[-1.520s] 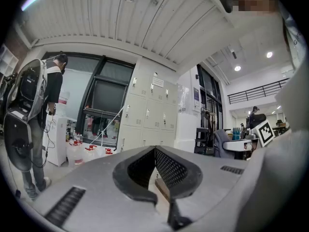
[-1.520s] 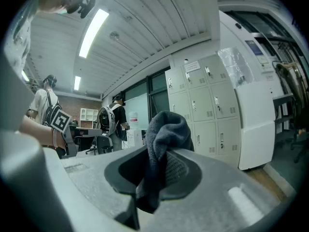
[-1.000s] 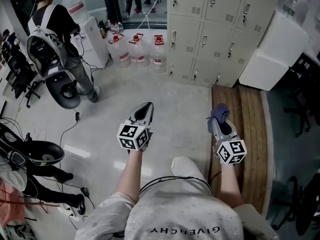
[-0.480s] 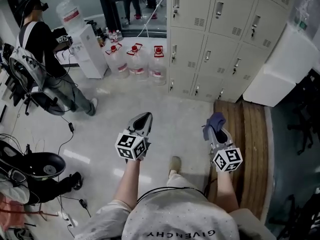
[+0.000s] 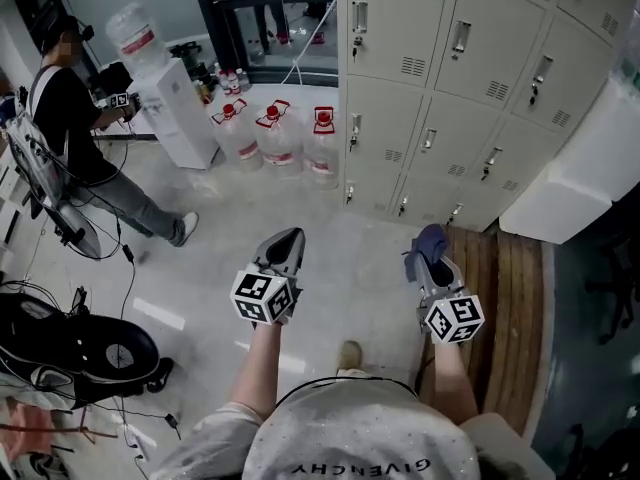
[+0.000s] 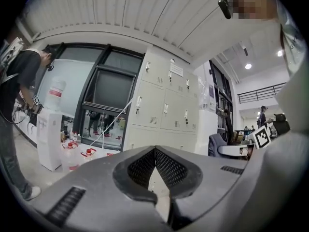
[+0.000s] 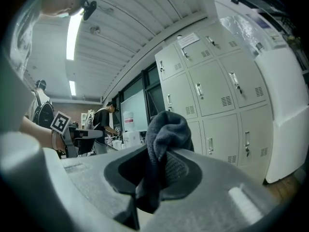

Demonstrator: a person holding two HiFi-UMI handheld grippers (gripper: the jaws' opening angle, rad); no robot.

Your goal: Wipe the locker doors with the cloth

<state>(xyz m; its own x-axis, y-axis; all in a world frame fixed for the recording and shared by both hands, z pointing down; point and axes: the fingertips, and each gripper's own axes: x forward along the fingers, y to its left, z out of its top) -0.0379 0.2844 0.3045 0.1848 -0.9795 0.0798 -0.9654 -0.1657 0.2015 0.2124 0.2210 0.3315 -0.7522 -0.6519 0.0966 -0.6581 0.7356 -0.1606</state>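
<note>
The beige locker bank [image 5: 450, 78] fills the top right of the head view, its doors shut, each with a handle and vent. My right gripper [image 5: 432, 245] is shut on a dark blue cloth [image 5: 430, 240], held short of the lowest lockers; in the right gripper view the cloth [image 7: 161, 144] bunches up between the jaws, with the lockers [image 7: 217, 95] ahead. My left gripper [image 5: 285, 240] is shut with nothing in it, over the floor left of the lockers. In the left gripper view its tips [image 6: 155, 151] meet, and the lockers [image 6: 161, 110] stand beyond.
Three water jugs [image 5: 275, 133] stand beside the lockers' left end, next to a water dispenser [image 5: 165, 93]. A person [image 5: 70, 138] stands at far left. A wooden platform [image 5: 505, 318] lies right of me, with a white box [image 5: 585, 178] behind it. Cables cross the floor at left.
I have walked closer to the lockers, which now loom larger. Both grippers keep their pose, the right still holding the cloth. The person at left has shifted position.
</note>
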